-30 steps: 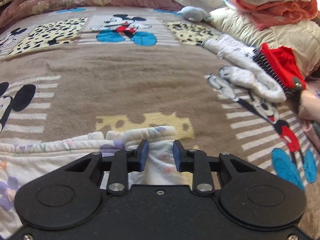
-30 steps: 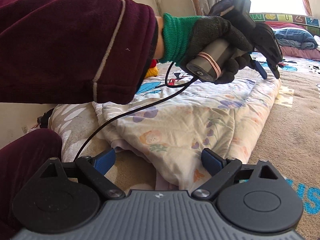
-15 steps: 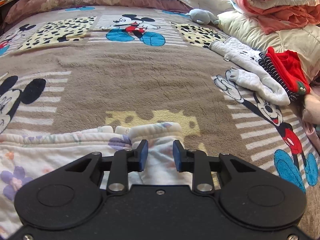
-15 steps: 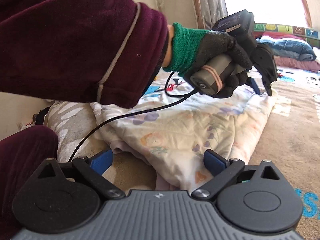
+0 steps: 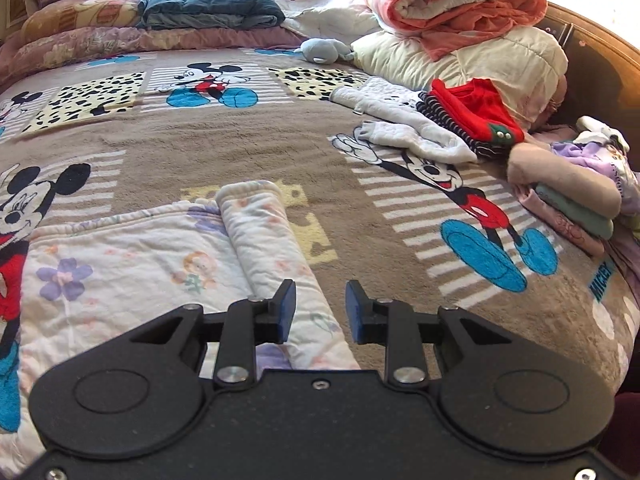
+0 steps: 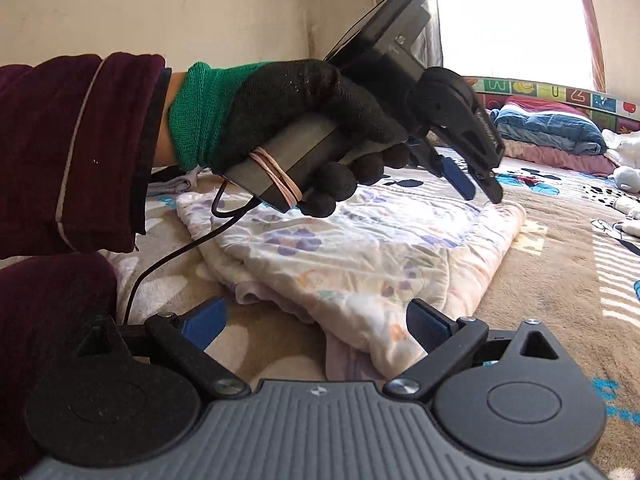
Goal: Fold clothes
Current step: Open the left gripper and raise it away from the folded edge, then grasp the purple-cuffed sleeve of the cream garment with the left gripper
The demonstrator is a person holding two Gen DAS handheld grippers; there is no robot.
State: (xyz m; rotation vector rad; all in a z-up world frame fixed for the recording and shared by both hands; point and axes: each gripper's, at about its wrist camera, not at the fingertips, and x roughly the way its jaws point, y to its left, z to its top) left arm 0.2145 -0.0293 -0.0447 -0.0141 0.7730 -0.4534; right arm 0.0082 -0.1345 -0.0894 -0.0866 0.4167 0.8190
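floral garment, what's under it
The floral garment lies folded on the Mickey blanket, which shows all around it. In the right wrist view a lilac layer peeks out at its near edge. What the blanket's print shows beneath it is covered.

My bed (image 5: 240, 148) carries one floral garment (image 5: 132, 264), one rolled orange quilt (image 5: 452, 0), one grey soft toy (image 5: 324, 49), and my two tools (image 5: 320, 306) (image 6: 316, 320).
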